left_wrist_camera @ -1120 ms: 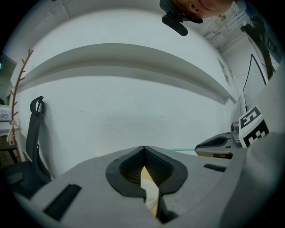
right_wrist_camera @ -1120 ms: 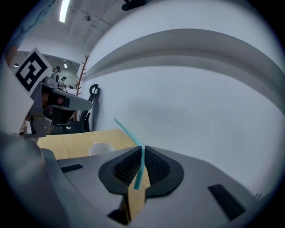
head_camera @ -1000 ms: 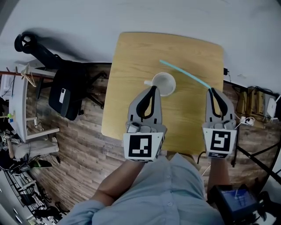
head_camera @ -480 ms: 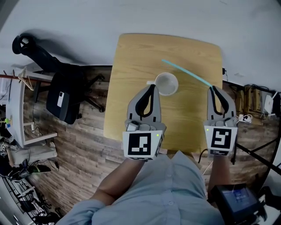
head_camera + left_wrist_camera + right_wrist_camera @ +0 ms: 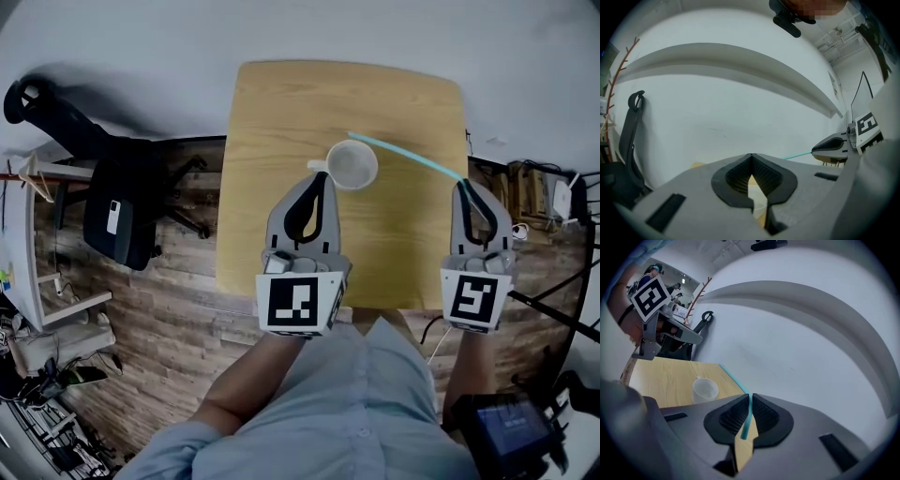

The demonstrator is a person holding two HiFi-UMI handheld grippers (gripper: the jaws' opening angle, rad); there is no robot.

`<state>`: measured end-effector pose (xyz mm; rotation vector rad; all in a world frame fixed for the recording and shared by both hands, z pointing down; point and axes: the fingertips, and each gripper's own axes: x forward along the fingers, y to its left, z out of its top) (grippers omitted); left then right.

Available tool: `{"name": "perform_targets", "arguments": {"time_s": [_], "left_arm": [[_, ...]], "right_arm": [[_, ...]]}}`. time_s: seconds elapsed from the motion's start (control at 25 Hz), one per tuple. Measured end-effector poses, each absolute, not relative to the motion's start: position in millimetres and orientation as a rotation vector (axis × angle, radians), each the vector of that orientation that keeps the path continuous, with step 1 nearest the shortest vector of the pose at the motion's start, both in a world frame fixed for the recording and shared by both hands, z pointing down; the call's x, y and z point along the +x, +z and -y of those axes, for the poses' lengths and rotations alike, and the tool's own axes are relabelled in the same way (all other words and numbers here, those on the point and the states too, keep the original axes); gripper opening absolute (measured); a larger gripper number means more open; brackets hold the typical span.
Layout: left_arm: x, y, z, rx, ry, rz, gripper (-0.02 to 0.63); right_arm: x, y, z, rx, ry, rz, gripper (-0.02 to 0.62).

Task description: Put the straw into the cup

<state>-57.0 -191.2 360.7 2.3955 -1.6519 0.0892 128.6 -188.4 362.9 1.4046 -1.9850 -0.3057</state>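
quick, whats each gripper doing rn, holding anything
Left gripper: shut, nothing between its jaws.
Right gripper: shut on the straw.

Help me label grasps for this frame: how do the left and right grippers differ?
The right gripper is shut on the teal straw at its end; the left gripper is shut on nothing. The left gripper's tips sit close beside the white cup, while the right gripper is off by the right edge of the wooden table. Both have their jaws together and point the same way across the table.
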Motion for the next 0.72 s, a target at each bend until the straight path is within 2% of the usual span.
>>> {"name": "perform_targets", "arguments": {"time_s": [0.32,0.72], "left_arm": [[-54,387,191,2.386,0.071,1.57,-0.008],[-74,407,192,2.336,0.068,1.552,-0.008]], "right_arm": [[130,374,170,1.242,-0.521,1.681,0.021],[103,409,180,1.114,-0.489,1.662,0.025]]}}
